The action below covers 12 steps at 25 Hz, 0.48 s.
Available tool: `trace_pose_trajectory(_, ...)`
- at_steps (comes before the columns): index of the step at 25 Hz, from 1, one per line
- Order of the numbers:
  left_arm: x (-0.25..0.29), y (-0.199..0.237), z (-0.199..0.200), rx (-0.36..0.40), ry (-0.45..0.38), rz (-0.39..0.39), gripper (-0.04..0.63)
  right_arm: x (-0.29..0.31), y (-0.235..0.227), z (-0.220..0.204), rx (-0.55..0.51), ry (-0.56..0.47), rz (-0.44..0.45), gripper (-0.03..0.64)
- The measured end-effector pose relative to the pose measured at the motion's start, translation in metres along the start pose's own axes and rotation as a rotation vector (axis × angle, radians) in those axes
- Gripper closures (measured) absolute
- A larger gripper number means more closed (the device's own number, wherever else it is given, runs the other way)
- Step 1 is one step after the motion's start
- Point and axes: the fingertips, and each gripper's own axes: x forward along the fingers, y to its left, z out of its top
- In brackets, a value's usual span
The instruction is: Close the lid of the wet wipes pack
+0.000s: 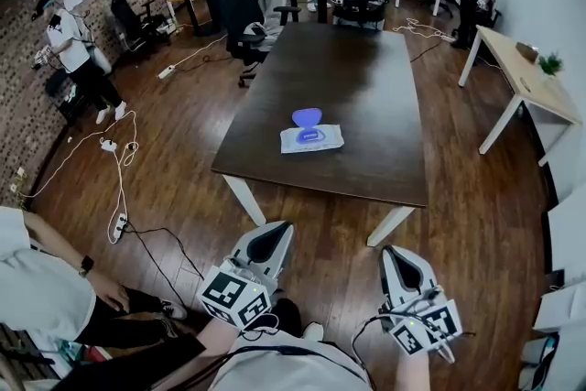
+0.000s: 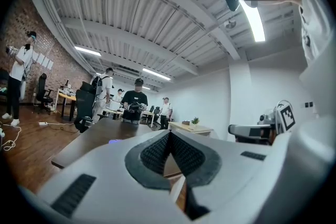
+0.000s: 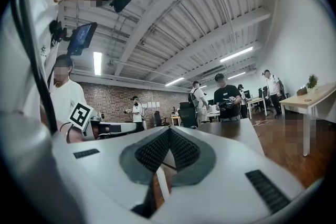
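Left gripper (image 1: 282, 230): jaws together, empty.
Right gripper (image 1: 392, 254): jaws together, empty.
White wet wipes pack (image 1: 311, 139): on dark wooden table (image 1: 366, 87).
Blue oval lid (image 1: 307, 116): open, at pack's 12 o'clock.

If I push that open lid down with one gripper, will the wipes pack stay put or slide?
The wet wipes pack looks like a soft, flat pouch: it will probably dent, not tip. It lies loose on the smooth table, so a sideways push may slide it. Its lid, flipped open at the far edge, looks stiffer and should hinge over.
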Motion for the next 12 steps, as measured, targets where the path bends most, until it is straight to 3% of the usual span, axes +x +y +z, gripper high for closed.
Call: trace_pose_trajectory(12,0.023,0.014,-0.007,0.003,0.011,-0.012,0.594,0.016,-0.018,-0.007,0.007,0.008,-0.018,0.612)
